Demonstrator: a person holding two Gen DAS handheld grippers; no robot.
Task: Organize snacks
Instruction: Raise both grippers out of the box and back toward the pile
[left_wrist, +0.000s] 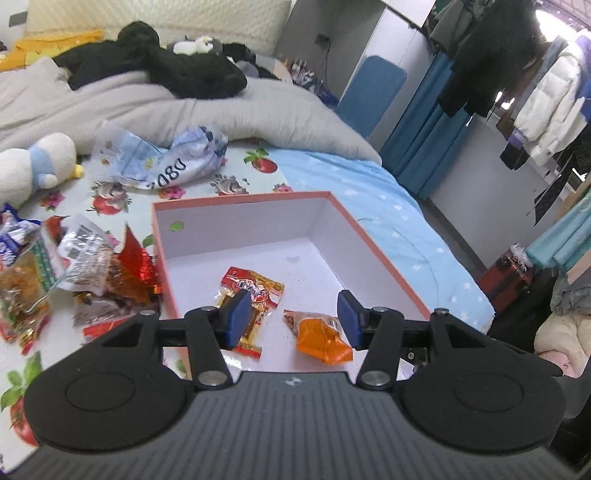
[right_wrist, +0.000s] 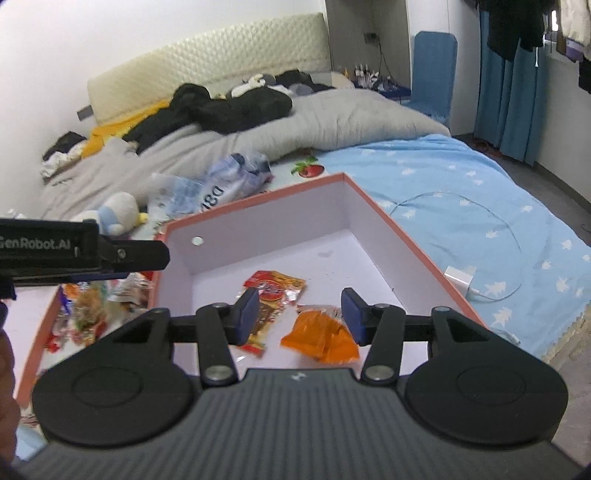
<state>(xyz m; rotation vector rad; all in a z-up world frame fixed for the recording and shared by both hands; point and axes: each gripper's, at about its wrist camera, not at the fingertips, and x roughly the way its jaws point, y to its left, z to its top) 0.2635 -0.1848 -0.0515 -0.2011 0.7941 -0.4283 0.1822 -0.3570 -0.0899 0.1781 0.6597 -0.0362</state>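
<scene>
Both grippers over the box (left_wrist: 343, 218), pointing down into it, jaws about half open, nothing between the pads. Left gripper (left_wrist: 293, 319): blue pads (left_wrist: 238, 317) clear of everything, not touching either packet. Right gripper (right_wrist: 299, 315): same, pads (right_wrist: 248, 314) apart and empty.

Box: pink rim, white inside, sitting on the bed (left_wrist: 388, 206). Two snacks on its floor: red packet (left_wrist: 255, 291) toward the left, orange packet (left_wrist: 321, 336) just beside it on the right, small gap between them. Both lying flat, near the front wall. Small green dot on the far inner wall in the left view.

Rest of the snacks still outside: loose pile (left_wrist: 74, 273) on the floral sheet just left of the box, up against its left wall. Mixed wrappers, red foil and clear bags; count cannot be told. In the right view the same pile (right_wrist: 92, 310) shows below the left gripper's body (right_wrist: 55, 251), which comes in from the left edge.

Behind the box: crumpled blue-white bag (left_wrist: 170, 162), plush toy (left_wrist: 37, 162) at far left, grey duvet (left_wrist: 221, 107) with black clothes (left_wrist: 184, 66) on top. Right of the box in the right view: white charger (right_wrist: 460, 277) with cable on the blue star sheet, well apart from the snacks.
</scene>
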